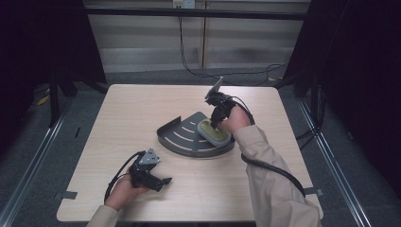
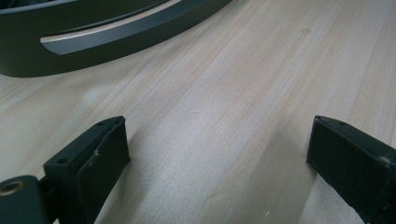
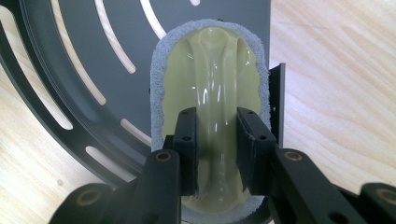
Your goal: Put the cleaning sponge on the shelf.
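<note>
Scrubber pad [image 3: 209,79], the oval kind with a pale yellow-green plastic handle on top and a grey scouring layer underneath, is sitting on the dark metal corner tray [image 1: 182,137], over on the tray's right side near the straight raised wall. It's the only thing on the tray, which is quarter-round with curved slots cut through the floor so you can see the wood below, and it sits about mid-worktop [image 1: 142,109].

Right gripper [image 3: 217,154] comes straight down on the pad, fingers clamped on the raised ridge of the handle from both sides, pads pressed right against the plastic.

Left gripper [image 1: 158,182] is resting low near the front edge of the worktop, well apart from the tray, fingers spread wide with nothing but bare wood between them, tray rim just in view ahead.
</note>
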The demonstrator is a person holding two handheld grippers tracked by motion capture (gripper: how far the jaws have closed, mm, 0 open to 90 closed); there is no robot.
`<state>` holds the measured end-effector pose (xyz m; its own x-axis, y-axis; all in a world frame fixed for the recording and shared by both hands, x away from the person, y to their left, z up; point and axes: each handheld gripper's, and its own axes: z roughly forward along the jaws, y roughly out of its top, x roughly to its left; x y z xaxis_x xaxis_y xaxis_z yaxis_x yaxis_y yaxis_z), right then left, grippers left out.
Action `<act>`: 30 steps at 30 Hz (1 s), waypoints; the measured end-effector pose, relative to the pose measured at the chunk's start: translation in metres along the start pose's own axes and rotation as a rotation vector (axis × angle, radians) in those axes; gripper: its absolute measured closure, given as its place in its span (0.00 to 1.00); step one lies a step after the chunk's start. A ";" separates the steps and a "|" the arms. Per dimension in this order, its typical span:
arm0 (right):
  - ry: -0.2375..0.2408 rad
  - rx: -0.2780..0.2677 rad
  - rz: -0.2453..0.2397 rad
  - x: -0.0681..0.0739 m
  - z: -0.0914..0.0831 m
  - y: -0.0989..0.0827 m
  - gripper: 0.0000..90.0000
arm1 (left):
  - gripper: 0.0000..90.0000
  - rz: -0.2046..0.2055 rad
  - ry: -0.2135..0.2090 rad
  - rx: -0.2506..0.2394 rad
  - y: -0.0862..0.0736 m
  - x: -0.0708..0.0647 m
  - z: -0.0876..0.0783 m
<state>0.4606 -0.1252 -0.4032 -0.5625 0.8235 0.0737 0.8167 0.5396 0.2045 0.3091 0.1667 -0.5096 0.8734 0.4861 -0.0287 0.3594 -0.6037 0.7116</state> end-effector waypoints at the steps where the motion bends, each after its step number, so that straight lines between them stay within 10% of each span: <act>1: -0.005 0.010 -0.002 0.000 0.001 0.000 0.80 | 0.06 -0.003 -0.001 -0.002 0.000 0.000 0.000; 30: 0.009 0.087 0.023 -0.004 0.016 -0.006 0.79 | 0.06 -0.003 0.000 -0.001 0.000 0.000 0.000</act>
<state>0.4602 -0.1293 -0.4209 -0.5447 0.8342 0.0864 0.8371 0.5345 0.1167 0.3088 0.1667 -0.5096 0.8723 0.4881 -0.0308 0.3618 -0.6018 0.7120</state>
